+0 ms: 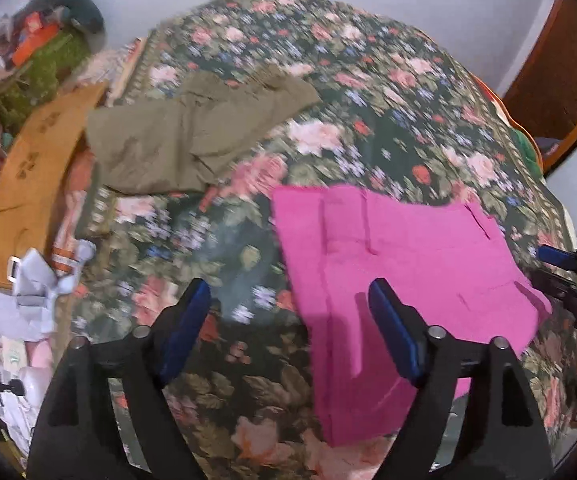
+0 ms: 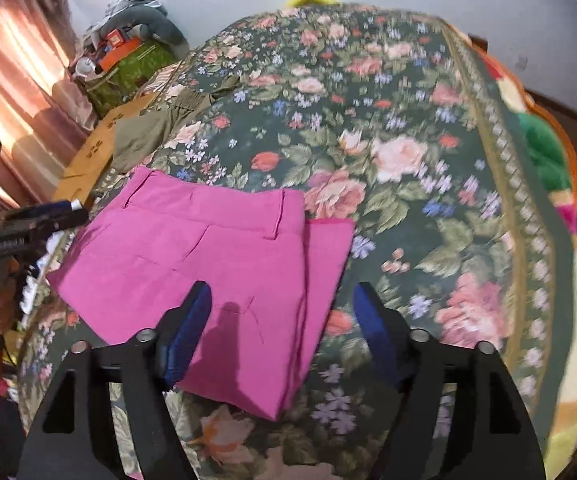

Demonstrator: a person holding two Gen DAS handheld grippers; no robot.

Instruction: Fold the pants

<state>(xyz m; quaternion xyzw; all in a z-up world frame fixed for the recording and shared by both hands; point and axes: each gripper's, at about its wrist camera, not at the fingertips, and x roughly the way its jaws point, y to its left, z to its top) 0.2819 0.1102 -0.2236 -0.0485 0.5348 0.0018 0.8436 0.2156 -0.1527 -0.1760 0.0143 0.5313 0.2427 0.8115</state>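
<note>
My left gripper and right gripper both gape wide, holding nothing. The folded pink pants lie below on the flowery blanket. Green-brown pants sit at upper left, by a cardboard box.

No text reads clearly. White lettering on the left claw's body is blurred; dark marks on the cardboard box are illegible.

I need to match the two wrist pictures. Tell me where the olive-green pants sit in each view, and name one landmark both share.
Left wrist: olive-green pants, upper left of centre, on the floral bedspread, beyond the pink pants.
Right wrist: olive-green pants, small, at the bed's far left edge, above the pink pants.
Shared landmark: the brown cardboard box beside them.
</note>
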